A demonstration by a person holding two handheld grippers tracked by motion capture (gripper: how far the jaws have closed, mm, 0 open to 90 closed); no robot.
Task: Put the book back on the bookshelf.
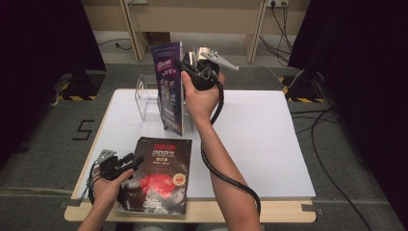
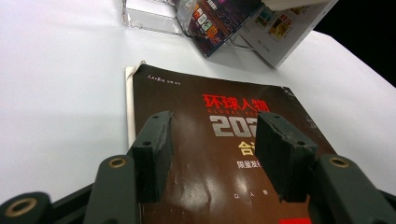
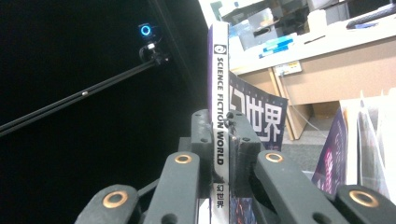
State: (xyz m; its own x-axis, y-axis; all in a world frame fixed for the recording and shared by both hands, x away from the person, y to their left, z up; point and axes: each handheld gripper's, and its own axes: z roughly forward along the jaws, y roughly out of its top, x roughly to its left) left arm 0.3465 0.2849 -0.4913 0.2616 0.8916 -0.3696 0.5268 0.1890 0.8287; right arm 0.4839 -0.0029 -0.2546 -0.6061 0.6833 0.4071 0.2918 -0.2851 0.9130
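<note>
Right gripper view looks straight along the white spine of a magazine (image 3: 218,107) lettered "SCIENCE FICTION WORLD", pinched between the two black pads of the right gripper (image 3: 219,140), whose jaws are drawn in tight on it. High view puts that magazine (image 1: 169,91) upright over the far part of the table, at a clear acrylic stand (image 1: 146,98); whether its lower edge rests in the stand or hangs just above it is hard to tell. Open white tabletop (image 1: 260,139) lies to the right of it, well clear of anything.

Nearer the person, a dark magazine (image 1: 159,175) with red and grey cover lettering lies flat, its near edge reaching past the table's front edge. The left gripper (image 1: 126,162) sits at that magazine's left edge; in the left gripper view its jaws stand apart over the cover (image 2: 219,140) with nothing pressed between them (the cover's lower part is cut off by the frame).

Grey floor, trailing cables and black curtains surround the table.
</note>
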